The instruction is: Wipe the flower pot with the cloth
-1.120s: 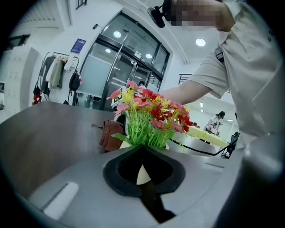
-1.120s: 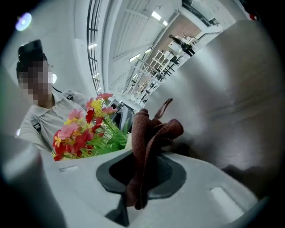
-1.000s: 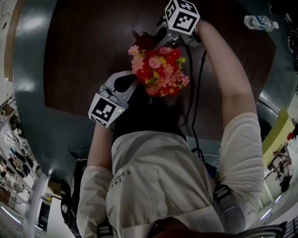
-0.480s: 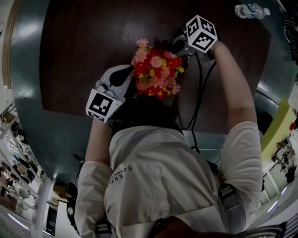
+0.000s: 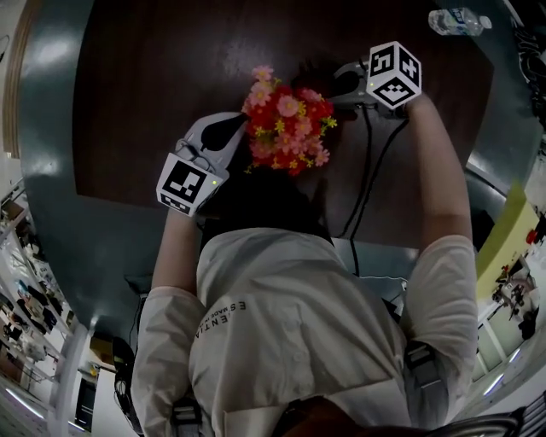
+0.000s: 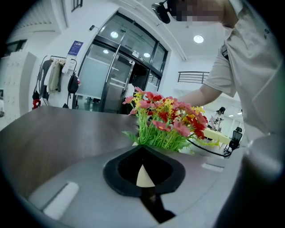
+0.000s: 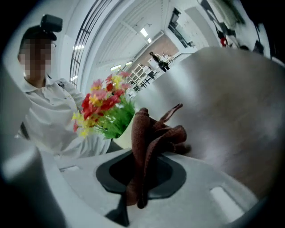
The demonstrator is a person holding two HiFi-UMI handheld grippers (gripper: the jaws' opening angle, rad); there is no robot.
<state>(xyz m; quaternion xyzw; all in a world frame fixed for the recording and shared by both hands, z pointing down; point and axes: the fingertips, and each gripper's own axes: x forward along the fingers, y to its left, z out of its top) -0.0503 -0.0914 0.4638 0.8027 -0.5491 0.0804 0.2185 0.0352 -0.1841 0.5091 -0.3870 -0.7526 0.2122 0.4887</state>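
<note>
A bunch of red, pink and yellow artificial flowers [image 5: 287, 128] hides the cream flower pot in the head view. In the left gripper view the flowers [image 6: 167, 122] stand just past my left gripper [image 6: 143, 149]. Its jaws are shut, with a cream sliver of the flower pot [image 6: 143, 177] pinched at their tips. My left gripper [image 5: 229, 134] touches the bunch's left side. My right gripper [image 5: 341, 84] sits at the bunch's far right, shut on a brown cloth [image 7: 153, 133] that sticks up between its jaws. The pot [image 7: 124, 139] shows cream just left of the cloth.
The pot stands on a dark brown table [image 5: 153, 85] with a grey-green border. A water bottle [image 5: 456, 20] lies at the far right corner. A black cable [image 5: 363, 171] runs from the right gripper towards the person's white shirt [image 5: 281, 324].
My right gripper has swung with the cloth to the right round the far side of the flowers. The left gripper has stayed at the bunch's left side.
</note>
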